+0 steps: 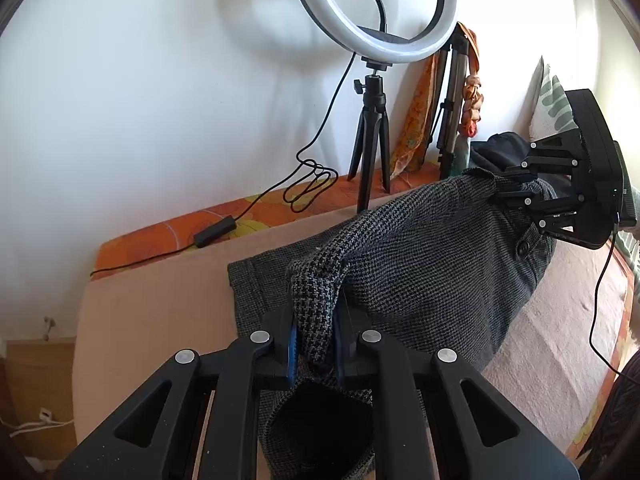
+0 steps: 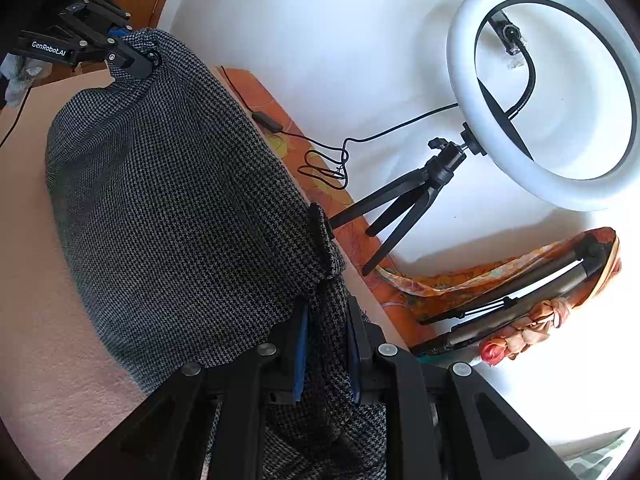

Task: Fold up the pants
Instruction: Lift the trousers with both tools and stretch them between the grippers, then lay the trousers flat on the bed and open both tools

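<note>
- The pants (image 1: 432, 256), a grey houndstooth pair, hang as one wide sheet between the two grippers. The lower part rests on the pinkish cover of the bed (image 1: 152, 308), and the upper edge is lifted above it.
- The long axis of the stretched edge runs, in the left wrist view, from about 6 o'clock near the camera to about 2 o'clock, where the other tool holds the far end. I judge that the coming fold turns on this line: both ends should travel together, so that the edge stays straight and comes down over the part lying on the bed.
- The left gripper (image 1: 314, 336) is clenched on a bunched corner of the cloth. The fabric rises from its jaws towards 12 o'clock, and a tube-like opening of the garment hangs below them.
- The right gripper (image 2: 326, 344) is also clenched on cloth, a gathered fold which comes out towards 11 o'clock in its own view. The sheet spreads from there up to the left tool at about 10 o'clock.
- Both tools point down at a slant towards the bed. Neither is clearly nearer to the garment, since each has one end.
- A ring light (image 1: 376, 8) on a small tripod stands behind, at 12 o'clock, apart from the cloth.
</note>
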Demonstrator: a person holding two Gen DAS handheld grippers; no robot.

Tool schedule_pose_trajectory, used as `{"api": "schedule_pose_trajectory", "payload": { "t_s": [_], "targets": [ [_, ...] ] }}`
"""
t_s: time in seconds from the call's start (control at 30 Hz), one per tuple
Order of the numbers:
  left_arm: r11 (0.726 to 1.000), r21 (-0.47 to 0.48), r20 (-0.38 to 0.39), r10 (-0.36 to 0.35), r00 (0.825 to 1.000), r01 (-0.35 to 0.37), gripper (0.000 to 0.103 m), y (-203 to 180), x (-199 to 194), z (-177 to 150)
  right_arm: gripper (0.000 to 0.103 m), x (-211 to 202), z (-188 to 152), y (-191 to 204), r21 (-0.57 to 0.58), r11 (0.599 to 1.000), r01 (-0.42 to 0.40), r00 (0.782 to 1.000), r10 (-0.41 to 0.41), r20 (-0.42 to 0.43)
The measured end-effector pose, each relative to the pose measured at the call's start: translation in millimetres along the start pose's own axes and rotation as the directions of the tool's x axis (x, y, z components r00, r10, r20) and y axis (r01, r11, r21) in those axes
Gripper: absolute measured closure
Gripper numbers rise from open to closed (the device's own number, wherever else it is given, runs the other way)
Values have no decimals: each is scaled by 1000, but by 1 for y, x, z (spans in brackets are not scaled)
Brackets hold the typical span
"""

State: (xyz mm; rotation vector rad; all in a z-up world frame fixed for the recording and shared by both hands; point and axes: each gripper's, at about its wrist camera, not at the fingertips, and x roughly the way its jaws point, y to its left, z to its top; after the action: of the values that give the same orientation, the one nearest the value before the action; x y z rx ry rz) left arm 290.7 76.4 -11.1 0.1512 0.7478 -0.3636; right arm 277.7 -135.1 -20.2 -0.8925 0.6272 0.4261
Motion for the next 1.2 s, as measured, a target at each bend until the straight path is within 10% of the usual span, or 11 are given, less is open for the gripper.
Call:
{"api": "schedule_pose_trajectory", "payload": {
  "t_s": [0.9, 1.2],
  "targets": [
    [994, -12, -179, 103, 979, -107, 86, 42, 135, 15, 86, 140, 27, 0, 14, 1000, 23, 992, -21, -127],
    [963, 20, -133, 268, 954, -268, 74, 51, 100, 21, 48, 102, 16, -39, 213, 975, 65, 996, -52, -68]
  ]
}}
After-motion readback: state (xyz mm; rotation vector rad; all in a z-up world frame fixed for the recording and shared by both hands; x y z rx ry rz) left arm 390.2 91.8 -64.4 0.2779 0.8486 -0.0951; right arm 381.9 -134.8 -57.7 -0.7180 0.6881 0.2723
